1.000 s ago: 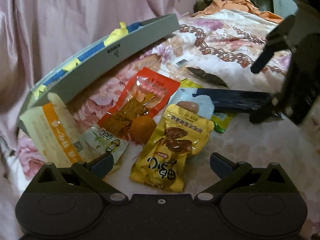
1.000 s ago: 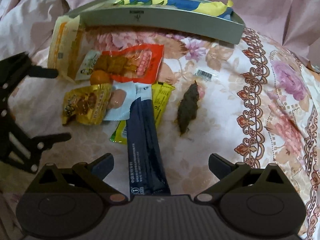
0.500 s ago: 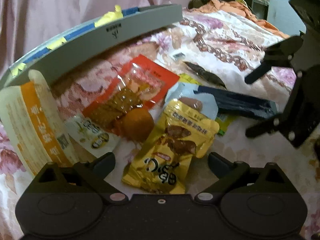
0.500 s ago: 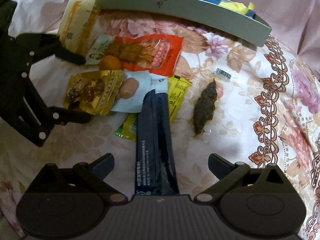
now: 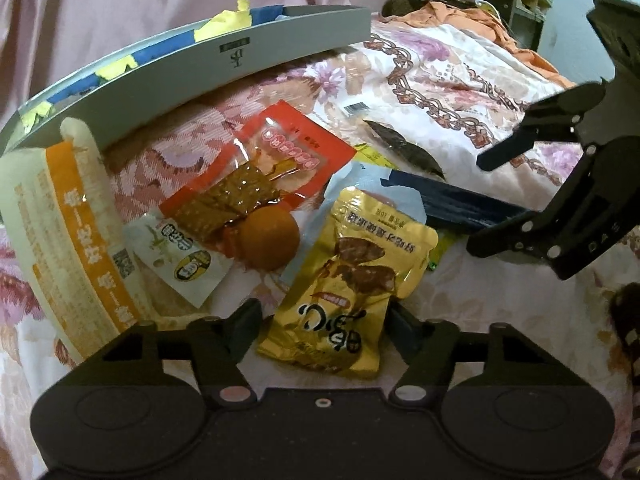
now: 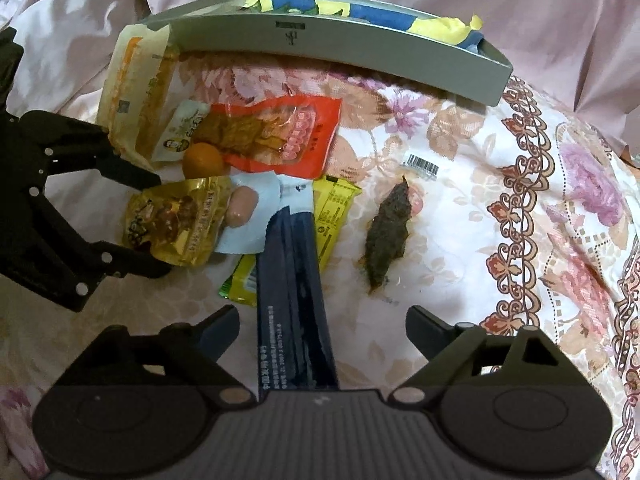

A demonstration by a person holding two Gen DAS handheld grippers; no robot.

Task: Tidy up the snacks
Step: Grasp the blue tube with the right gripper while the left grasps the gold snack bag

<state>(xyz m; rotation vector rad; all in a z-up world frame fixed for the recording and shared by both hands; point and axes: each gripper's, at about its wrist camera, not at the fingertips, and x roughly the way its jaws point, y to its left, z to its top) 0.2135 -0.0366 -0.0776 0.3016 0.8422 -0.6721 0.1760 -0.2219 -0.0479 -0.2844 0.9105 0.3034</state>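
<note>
Several snacks lie in a heap on a floral bedsheet. A yellow packet (image 5: 348,280) lies between the fingers of my left gripper (image 5: 324,316). Its jaws are closing, the pads close to the packet's edges, and the packet is flat and unsquashed. From the right wrist view, the left gripper (image 6: 160,224) straddles that yellow packet (image 6: 180,220). A long dark blue packet (image 6: 294,288) runs between the fingers of my right gripper (image 6: 322,320). Those jaws are closing slowly and stand well clear of the blue packet on both sides. The right gripper (image 5: 478,204) hangs over the blue packet's far end.
A grey tray (image 6: 360,48) holding blue and yellow wrappers lies behind the heap. Around the yellow packet are a red packet (image 5: 288,152), an orange fruit (image 5: 268,240), a cream-and-orange bag (image 5: 68,220) and a small white packet (image 5: 180,256). A dark brown dried piece (image 6: 388,232) lies apart on the right.
My left gripper has come in over the yellow packet and its jaws have narrowed a lot around it. The right gripper's jaws have narrowed a little over the blue packet.
</note>
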